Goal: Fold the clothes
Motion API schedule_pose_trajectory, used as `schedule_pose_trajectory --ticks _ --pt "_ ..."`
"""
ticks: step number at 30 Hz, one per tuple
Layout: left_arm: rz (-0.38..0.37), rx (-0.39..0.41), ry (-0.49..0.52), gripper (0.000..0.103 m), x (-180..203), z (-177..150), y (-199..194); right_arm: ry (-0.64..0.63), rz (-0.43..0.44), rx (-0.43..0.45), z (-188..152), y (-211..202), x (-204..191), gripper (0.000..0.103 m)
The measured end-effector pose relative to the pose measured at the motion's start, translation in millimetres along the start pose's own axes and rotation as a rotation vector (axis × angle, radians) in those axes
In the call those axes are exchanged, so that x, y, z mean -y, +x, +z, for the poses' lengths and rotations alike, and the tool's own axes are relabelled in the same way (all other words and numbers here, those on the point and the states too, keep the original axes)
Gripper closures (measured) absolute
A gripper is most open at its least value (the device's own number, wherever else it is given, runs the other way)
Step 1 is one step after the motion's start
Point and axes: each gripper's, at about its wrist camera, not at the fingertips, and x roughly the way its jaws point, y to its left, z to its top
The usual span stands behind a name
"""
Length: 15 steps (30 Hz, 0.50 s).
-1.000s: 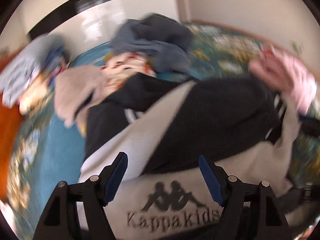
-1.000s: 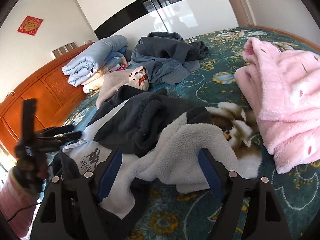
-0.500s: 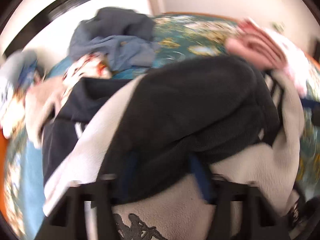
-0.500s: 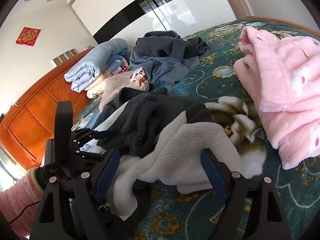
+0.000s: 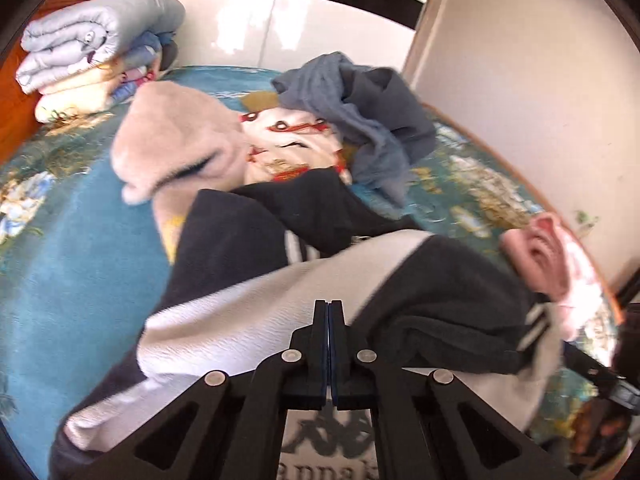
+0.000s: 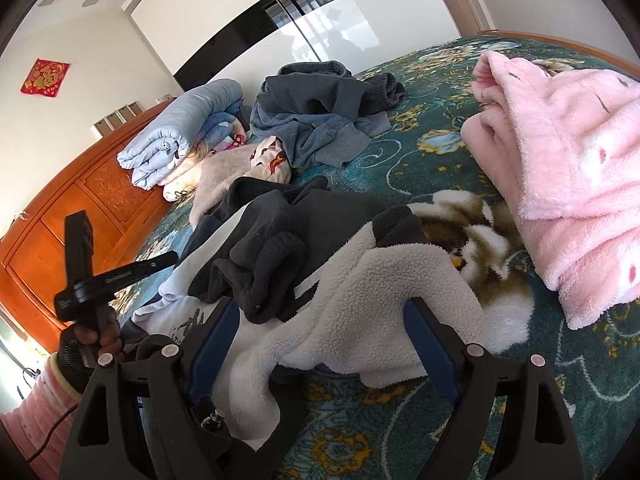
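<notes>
Left claw [image 5: 329,308] is sitting pinched tight, blue pads pressed together over the white panel of the black-and-white fleece jacket [image 5: 280,320]; whether any fabric is caught between them, I cannot tell. The jacket is lying crumpled in the middle of the bed [image 6: 420,148], on its teal floral cover. Right claw [image 6: 320,320] is gaping wide, its fingers straddling the jacket's white fleecy lining [image 6: 380,300] without closing on it. Just right of the jacket, the pink plush robe [image 6: 568,176] is lying bunched. Beyond the jacket, the grey hoodie [image 6: 320,116] is heaped up, with a beige printed garment [image 5: 192,140] between the two. Farther past the jacket, the rolled pale-blue quilt [image 6: 180,132] is resting against the orange wooden headboard [image 6: 80,200].
</notes>
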Motion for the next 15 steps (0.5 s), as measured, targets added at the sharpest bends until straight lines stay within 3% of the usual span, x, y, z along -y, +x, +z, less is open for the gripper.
schedule_pose_trajectory --ticks 1,2,3,4,11,13,15 --pt "0.004 -0.008 0.007 0.085 2.6 -0.6 2.6 0.001 -0.003 0.001 0.1 0.6 -0.6 0.016" --pt "0.009 -0.016 0.014 0.054 5.2 -1.3 5.2 0.004 -0.005 0.003 0.1 1.1 -1.2 0.016" --pt "0.013 -0.024 0.021 0.029 7.7 -1.9 7.8 0.007 -0.008 0.004 0.1 1.5 -1.7 0.016" --pt "0.018 -0.032 0.028 0.028 10.3 -2.5 10.4 0.009 -0.010 0.005 0.2 1.7 -1.9 0.016" --pt "0.049 -0.088 0.076 0.030 28.4 -6.9 28.5 0.032 0.017 -0.006 -2.9 -2.9 -1.4 0.016" --pt "0.058 -0.104 0.090 0.052 33.6 -8.2 33.7 0.047 0.023 -0.007 -3.7 -3.5 -1.2 0.016" --pt "0.067 -0.120 0.103 0.092 38.7 -9.5 38.9 0.062 0.032 -0.009 -3.8 -3.3 -1.5 0.016"
